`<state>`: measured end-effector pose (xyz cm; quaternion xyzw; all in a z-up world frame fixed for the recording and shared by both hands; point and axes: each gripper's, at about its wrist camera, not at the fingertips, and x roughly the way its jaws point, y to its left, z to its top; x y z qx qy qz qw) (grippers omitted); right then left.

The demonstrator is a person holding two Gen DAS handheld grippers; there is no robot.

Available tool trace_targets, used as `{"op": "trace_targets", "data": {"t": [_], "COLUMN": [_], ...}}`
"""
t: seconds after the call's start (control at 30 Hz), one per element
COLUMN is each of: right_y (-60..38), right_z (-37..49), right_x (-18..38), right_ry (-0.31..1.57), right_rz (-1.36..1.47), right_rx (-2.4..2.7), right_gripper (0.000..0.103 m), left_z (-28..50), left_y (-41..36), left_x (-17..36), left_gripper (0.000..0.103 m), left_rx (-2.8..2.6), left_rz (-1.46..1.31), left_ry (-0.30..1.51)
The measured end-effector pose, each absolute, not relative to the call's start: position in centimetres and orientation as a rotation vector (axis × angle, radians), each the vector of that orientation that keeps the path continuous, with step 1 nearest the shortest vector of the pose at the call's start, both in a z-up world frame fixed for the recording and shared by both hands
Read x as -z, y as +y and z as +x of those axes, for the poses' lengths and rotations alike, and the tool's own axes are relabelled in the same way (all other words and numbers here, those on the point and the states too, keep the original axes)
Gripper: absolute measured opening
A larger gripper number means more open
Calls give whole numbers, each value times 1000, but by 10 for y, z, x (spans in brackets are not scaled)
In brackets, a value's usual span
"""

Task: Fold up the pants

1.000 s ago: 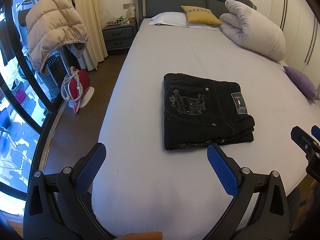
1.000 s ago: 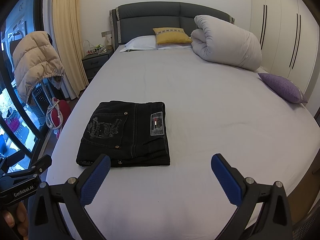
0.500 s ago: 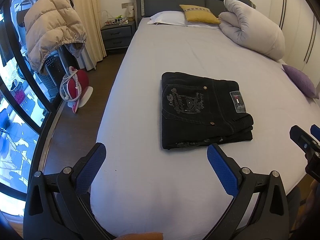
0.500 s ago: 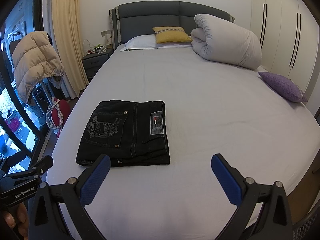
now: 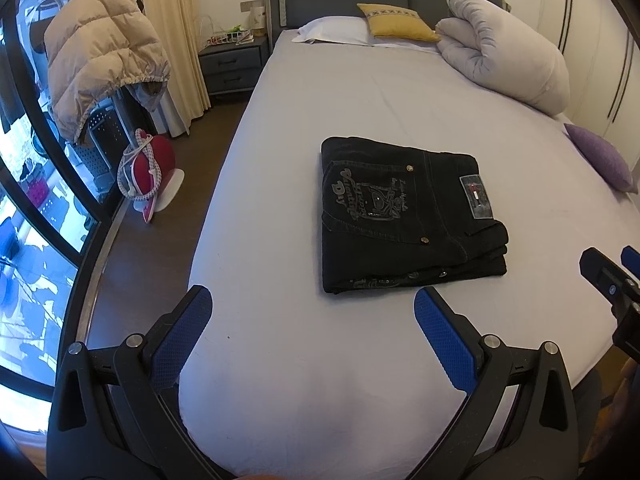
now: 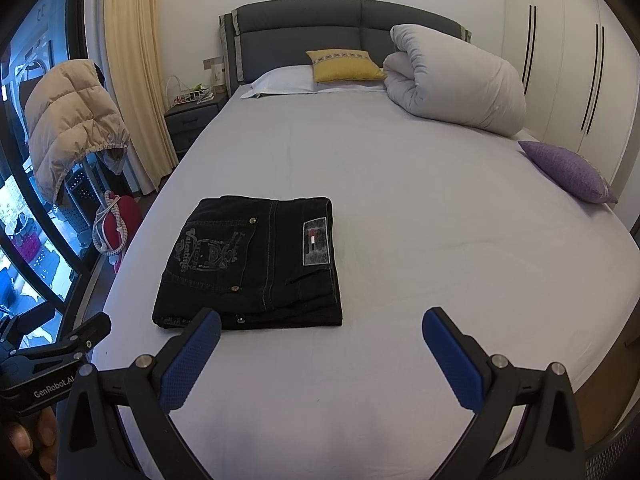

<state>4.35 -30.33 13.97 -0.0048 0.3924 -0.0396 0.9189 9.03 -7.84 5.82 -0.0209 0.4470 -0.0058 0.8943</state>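
- The pants (image 5: 408,216) (image 6: 252,264) lie folded into a flat, thick, nearly square black packet on the bed (image 5: 360,100) (image 6: 420,200).
- The packet's slightly longer side runs across the left gripper's view, from left to right; the stacked fold edges with metal buttons face both grippers.
- The back pocket with its pale print is on top, toward the left half of the packet; the waist patch (image 5: 475,196) (image 6: 316,242) sits near the right edge, its long side running away from the grippers.
- The left gripper (image 5: 312,316) hovers above the bed's near edge, fingers spread wide and holding nothing.
- From it, the pants lie just ahead and slightly to the right; its right fingertip (image 5: 430,308) lines up just short of the packet's near edge, not touching.
- The right gripper (image 6: 320,330) is also spread wide and empty, low over the sheet.
- From it, the pants lie ahead and to the left; its left fingertip (image 6: 206,326) overlaps the near edge in view, though I cannot tell whether it touches.
- Each gripper shows at the edge of the other's view, the right one to the right of the pants, the left one to their left.
- Far ahead lie pillows (image 6: 344,66) and a rolled duvet (image 6: 456,84).
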Motion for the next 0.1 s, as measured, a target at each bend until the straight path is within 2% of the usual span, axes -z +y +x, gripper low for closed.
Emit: {"op": "trace_targets", "data": {"t": [0.1], "right_y": [-305], "right_z": [45], "right_x": [-140], "right_ry": [813], "right_rz": [-10], "right_rx": [81], "right_gripper": [103], "left_z": [91], "left_y": [-80], "left_x": [-58], "left_gripper": [103], "left_rx": [15], "left_rz": [-41], "left_ry": [925]}}
